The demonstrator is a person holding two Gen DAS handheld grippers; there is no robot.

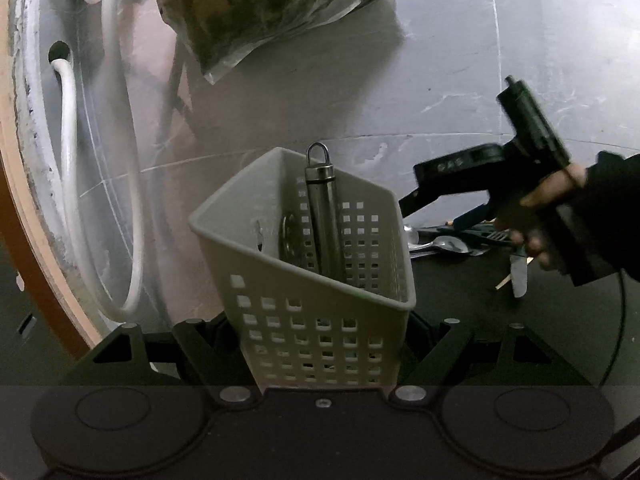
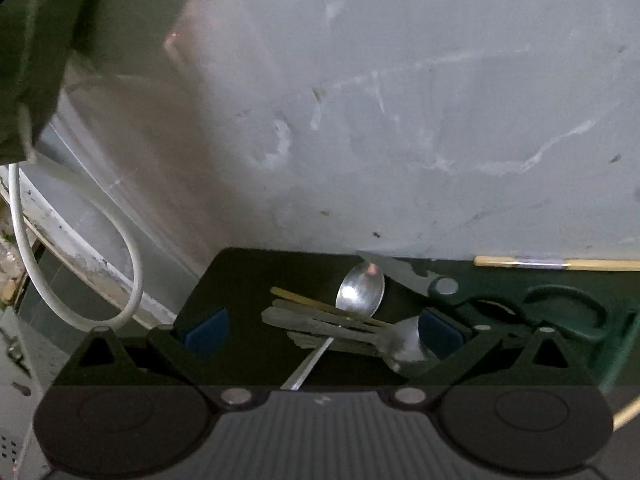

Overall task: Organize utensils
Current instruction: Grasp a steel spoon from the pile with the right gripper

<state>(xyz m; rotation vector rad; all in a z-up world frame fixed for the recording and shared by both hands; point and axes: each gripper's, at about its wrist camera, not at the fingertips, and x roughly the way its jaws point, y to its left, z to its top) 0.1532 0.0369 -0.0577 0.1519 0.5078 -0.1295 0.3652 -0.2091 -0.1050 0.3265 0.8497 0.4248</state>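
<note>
In the left wrist view my left gripper (image 1: 320, 332) is shut on a white perforated utensil basket (image 1: 320, 280) and holds it tilted. A steel tool handle with a ring end (image 1: 322, 208) stands inside it. My right gripper (image 1: 416, 200), held in a hand, hovers over a pile of spoons (image 1: 448, 245) to the right. In the right wrist view my right gripper (image 2: 320, 328) is open, its blue pads (image 2: 206, 330) on either side of a spoon (image 2: 360, 292), forks (image 2: 320, 326) and a chopstick on the dark table. Green-handled scissors (image 2: 552, 312) lie to the right.
A grey wall stands close behind the table. A white hose (image 1: 116, 160) loops at the left. A plastic bag of dark greens (image 1: 260, 4) hangs at the top. A wooden chopstick (image 2: 560, 264) lies along the wall. A knife blade (image 1: 519, 276) lies by the hand.
</note>
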